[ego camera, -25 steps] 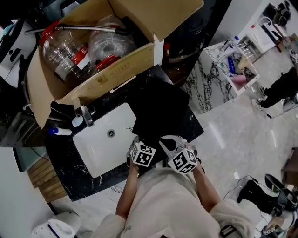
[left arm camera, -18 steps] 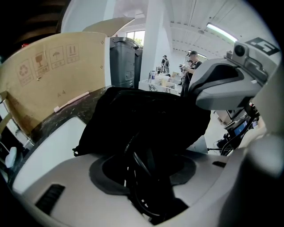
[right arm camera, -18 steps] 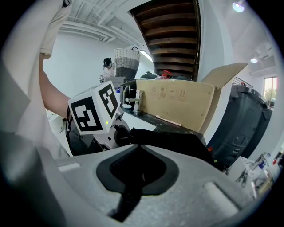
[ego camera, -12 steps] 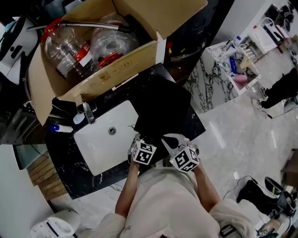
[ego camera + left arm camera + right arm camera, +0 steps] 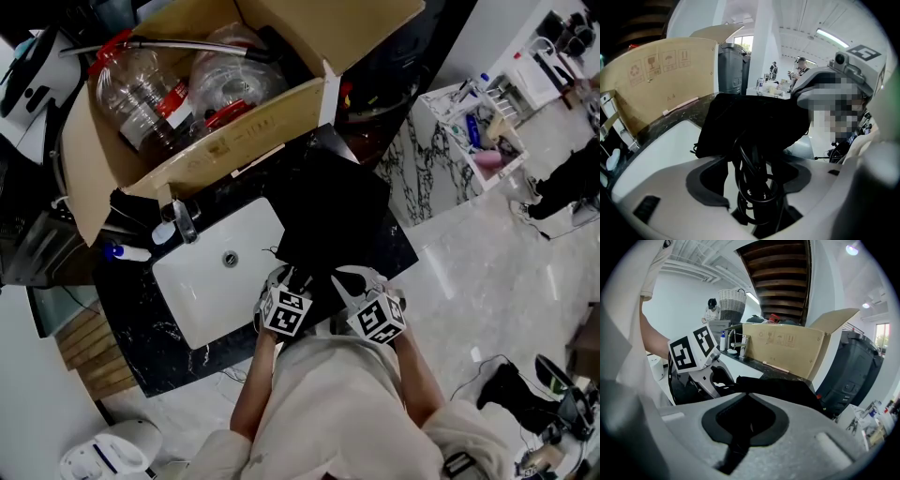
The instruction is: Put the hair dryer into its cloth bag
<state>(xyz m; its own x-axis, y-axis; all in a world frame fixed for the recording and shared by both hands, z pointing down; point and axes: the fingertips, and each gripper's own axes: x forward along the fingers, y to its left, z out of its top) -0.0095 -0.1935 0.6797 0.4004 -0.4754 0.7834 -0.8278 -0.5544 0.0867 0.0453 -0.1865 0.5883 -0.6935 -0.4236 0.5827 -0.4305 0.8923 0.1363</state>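
Matte black cloth bag (image 5: 330,211), rumpled, on dark tabletop (image 5: 141,319) right of white sink (image 5: 202,281); glossy black coiled cord (image 5: 754,183) at its near mouth. Around cord, left hand-held gripper (image 5: 750,190), jaws apart, just been opening. On bag's near edge, right hand-held gripper (image 5: 745,427), clamped.

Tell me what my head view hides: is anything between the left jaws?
Observer: Yes. The left gripper view shows a coiled black cord between the left gripper jaws. They have just been opening and stand apart.
Operator: Where does the cord lead?
Observer: Up against the bag. Past that, black folds hide it.
Operator: And the right jaws?
Observer: In the right gripper view, the right gripper jaws look closed on the bag's black cloth.
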